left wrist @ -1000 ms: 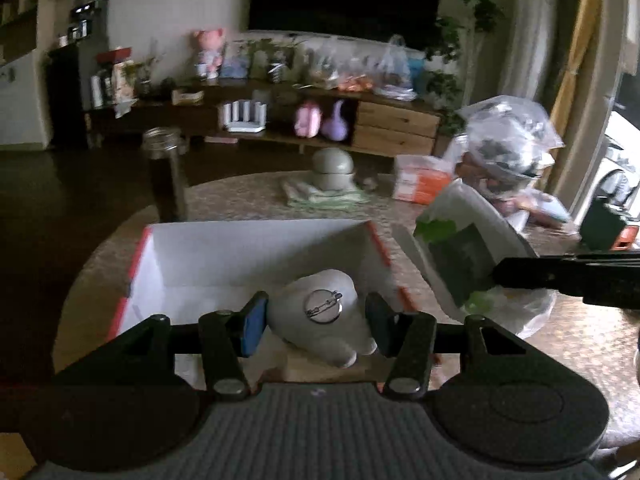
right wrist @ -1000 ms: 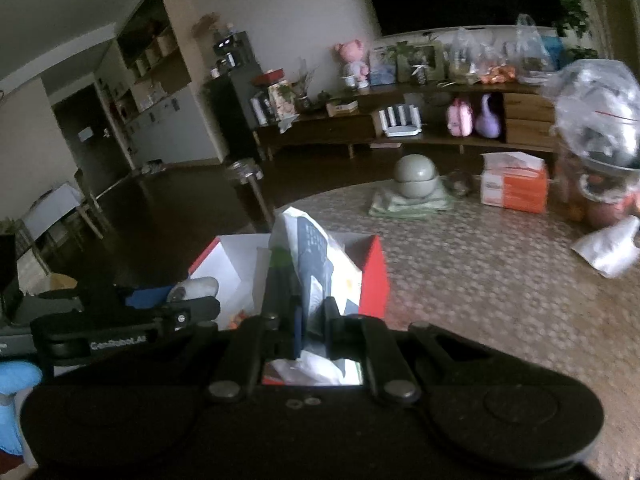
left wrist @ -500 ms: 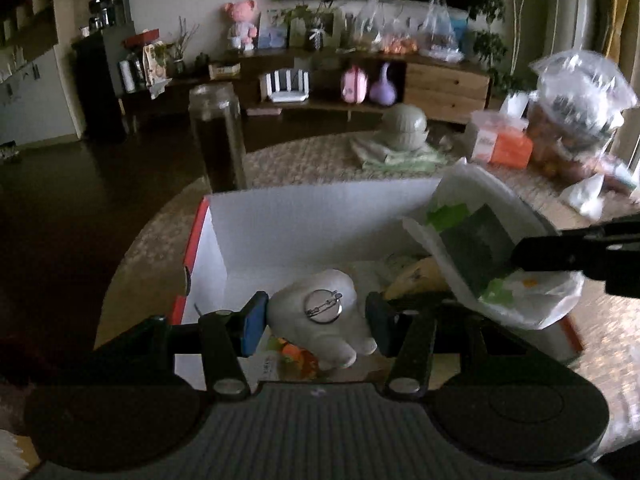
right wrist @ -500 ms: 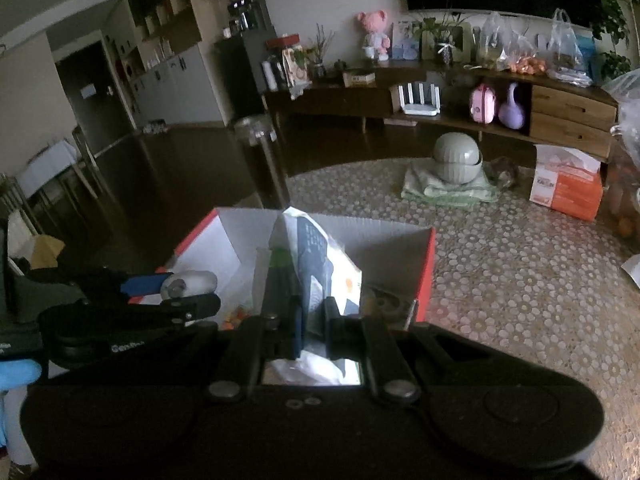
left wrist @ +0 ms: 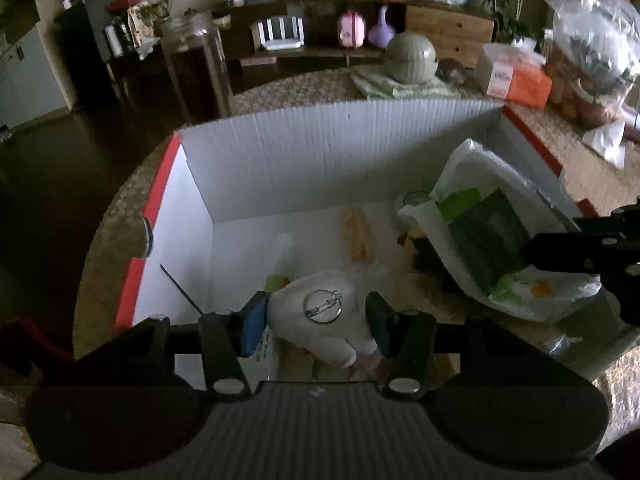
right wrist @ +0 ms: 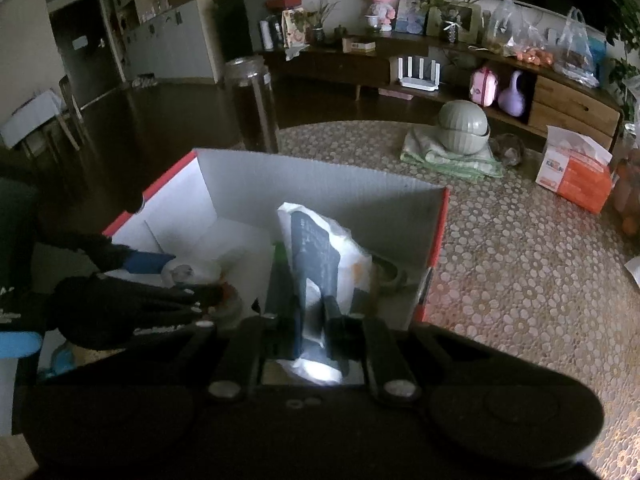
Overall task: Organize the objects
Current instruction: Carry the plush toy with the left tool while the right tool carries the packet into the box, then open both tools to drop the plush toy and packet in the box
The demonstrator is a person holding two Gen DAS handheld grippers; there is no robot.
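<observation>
My left claw (left wrist: 316, 322) is matte black plastic: two flat fingers, each pinned by a round silver screw, rise from a ribbed grey housing flanked by two rounded black lobes. Its left fingertip (left wrist: 253, 322) wears a blue pad. My right claw (right wrist: 310, 320) is the same black build, with narrow dark fingers, two silver screws and small round holes on its housing.
</observation>
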